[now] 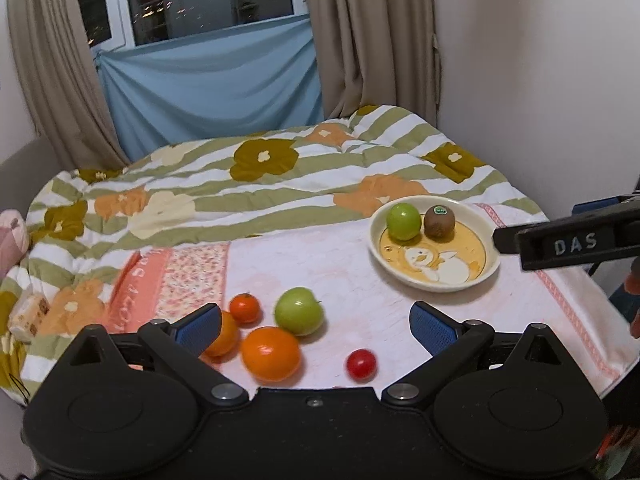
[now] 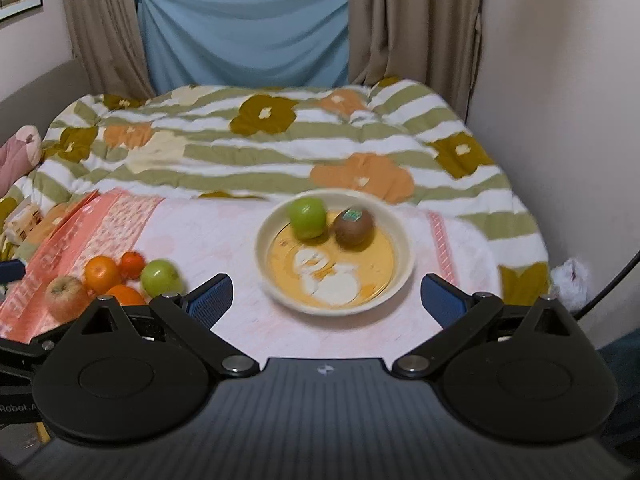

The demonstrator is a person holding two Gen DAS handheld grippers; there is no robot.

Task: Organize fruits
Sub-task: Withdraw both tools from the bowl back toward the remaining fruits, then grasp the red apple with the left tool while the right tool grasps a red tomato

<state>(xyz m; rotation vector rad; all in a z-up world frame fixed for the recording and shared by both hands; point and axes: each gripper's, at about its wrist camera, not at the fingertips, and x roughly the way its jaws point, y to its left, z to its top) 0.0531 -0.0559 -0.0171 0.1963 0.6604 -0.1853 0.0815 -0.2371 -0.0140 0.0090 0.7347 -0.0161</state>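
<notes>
A cream bowl (image 1: pixel 434 280) (image 2: pixel 336 304) with a yellow picture inside sits on a pink towel; it holds a green apple (image 1: pixel 403 221) (image 2: pixel 307 217) and a kiwi (image 1: pixel 439 221) (image 2: pixel 353 226). My left gripper (image 1: pixel 316 326) is open above loose fruit: a green apple (image 1: pixel 299 311), a big orange (image 1: pixel 271 355), a small tangerine (image 1: pixel 245 308), a red cherry tomato (image 1: pixel 361 364) and another orange (image 1: pixel 224 334) half behind the left finger. My right gripper (image 2: pixel 326 300) is open in front of the bowl, nothing between its fingers. In the right wrist view a reddish apple (image 2: pixel 66 297) lies by the pile.
The pink towel (image 1: pixel 348 276) lies on a flowered striped quilt (image 1: pixel 260 176) covering a bed. Curtains and a blue cloth hang behind; a wall is on the right. The right gripper's black finger (image 1: pixel 560 240) reaches in beside the bowl. A tissue pack (image 1: pixel 28 314) lies at the left.
</notes>
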